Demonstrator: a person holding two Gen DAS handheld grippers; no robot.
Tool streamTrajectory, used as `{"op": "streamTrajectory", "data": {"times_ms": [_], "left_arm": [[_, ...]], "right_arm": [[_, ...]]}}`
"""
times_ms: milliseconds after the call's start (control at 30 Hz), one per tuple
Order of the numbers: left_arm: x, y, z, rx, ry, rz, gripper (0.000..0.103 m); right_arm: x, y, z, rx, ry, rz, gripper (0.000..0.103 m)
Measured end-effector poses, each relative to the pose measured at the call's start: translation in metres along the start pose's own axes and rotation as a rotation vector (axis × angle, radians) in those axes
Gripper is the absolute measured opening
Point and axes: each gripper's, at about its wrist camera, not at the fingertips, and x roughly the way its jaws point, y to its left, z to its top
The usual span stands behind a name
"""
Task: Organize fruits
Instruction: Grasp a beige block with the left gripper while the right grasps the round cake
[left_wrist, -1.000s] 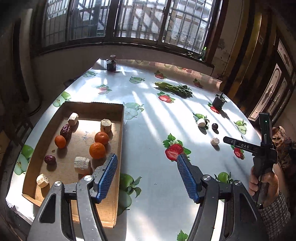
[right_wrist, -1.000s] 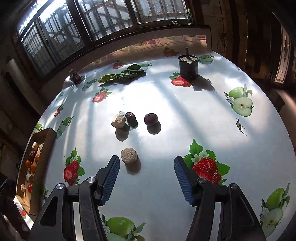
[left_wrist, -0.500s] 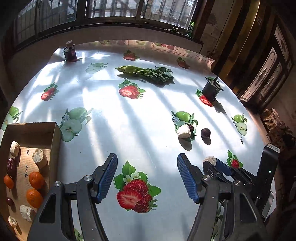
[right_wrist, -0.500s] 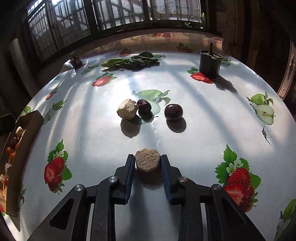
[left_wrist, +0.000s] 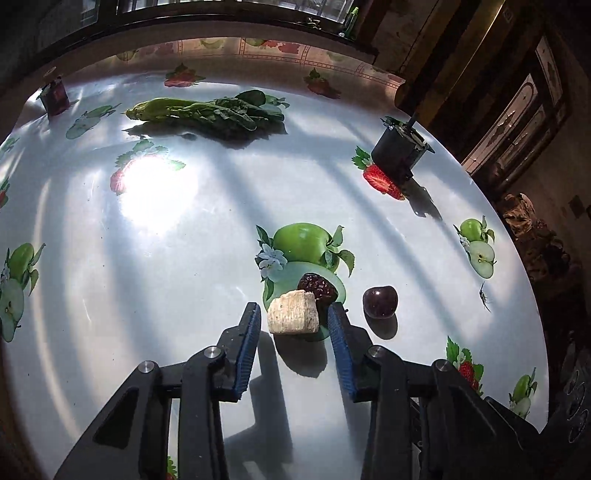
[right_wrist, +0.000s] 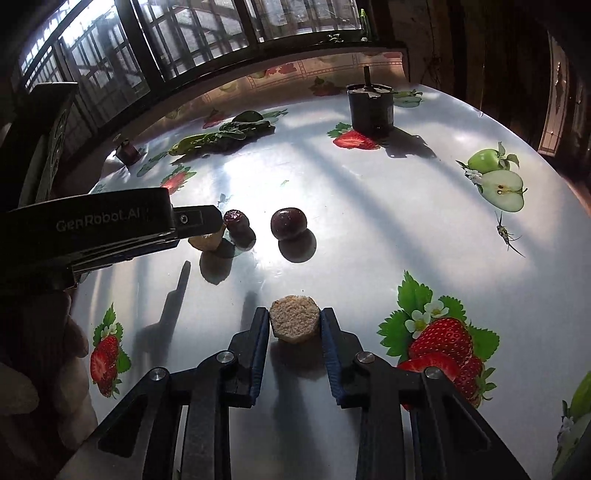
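A pale rough chunk (left_wrist: 291, 312) lies on the fruit-print tablecloth between the blue pads of my left gripper (left_wrist: 294, 324), which is shut on its sides. Touching it behind is a wrinkled dark date (left_wrist: 318, 286); a dark round plum (left_wrist: 380, 301) sits to the right. In the right wrist view my right gripper (right_wrist: 294, 326) is shut on a round tan cake (right_wrist: 294, 319) on the cloth. The left gripper (right_wrist: 201, 230) shows there side-on from the left, over the chunk (right_wrist: 207, 240), beside the date (right_wrist: 236, 219) and plum (right_wrist: 289, 223).
A black cup (right_wrist: 371, 109) stands at the far right, leafy greens (left_wrist: 207, 110) lie at the back, and a small dark jar (left_wrist: 55, 96) sits far left. An insect (right_wrist: 504, 230) is on the cloth at the right. A person's hand (right_wrist: 55, 350) holds the left gripper.
My left gripper swung right from the cardboard box across the table to the pale chunk, and its jaws narrowed around it. My right gripper shut on the round cake and has stayed there.
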Motion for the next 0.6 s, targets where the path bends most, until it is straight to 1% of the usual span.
{"op": "streamTrajectory", "data": {"times_ms": [67, 133, 200, 267, 300, 333, 400, 533, 600], "left_arm": [[0.002, 0.0, -0.002, 0.007, -0.011, -0.005, 0.028], [0.003, -0.001, -0.001, 0.014, -0.019, 0.012, 0.028], [0.006, 0.0, 0.0, 0.009, -0.015, 0.006, 0.03], [0.006, -0.001, 0.0, 0.015, -0.031, 0.009, 0.034], [0.006, -0.003, -0.001, 0.023, -0.033, 0.016, 0.034], [0.006, -0.005, -0.001, 0.034, -0.033, 0.029, 0.031], [0.004, -0.006, -0.004, 0.036, -0.036, 0.022, 0.029], [-0.011, -0.008, -0.012, 0.042, -0.071, 0.04, 0.029], [-0.026, -0.007, -0.02, 0.04, -0.087, 0.024, 0.029]], "right_arm": [[0.0, 0.0, 0.0, 0.008, 0.001, 0.004, 0.03], [0.0, 0.001, 0.0, 0.007, 0.002, 0.005, 0.03], [0.0, 0.002, 0.0, 0.003, 0.001, 0.004, 0.03], [0.001, 0.003, -0.001, -0.002, 0.002, 0.003, 0.03], [0.001, 0.003, 0.0, -0.003, 0.002, 0.004, 0.03], [0.001, 0.003, 0.0, -0.002, 0.002, 0.005, 0.03], [0.001, 0.003, 0.0, -0.001, 0.002, 0.008, 0.03], [0.001, 0.002, 0.0, -0.001, 0.002, 0.008, 0.03], [0.001, 0.002, 0.0, 0.0, 0.002, 0.009, 0.03]]}}
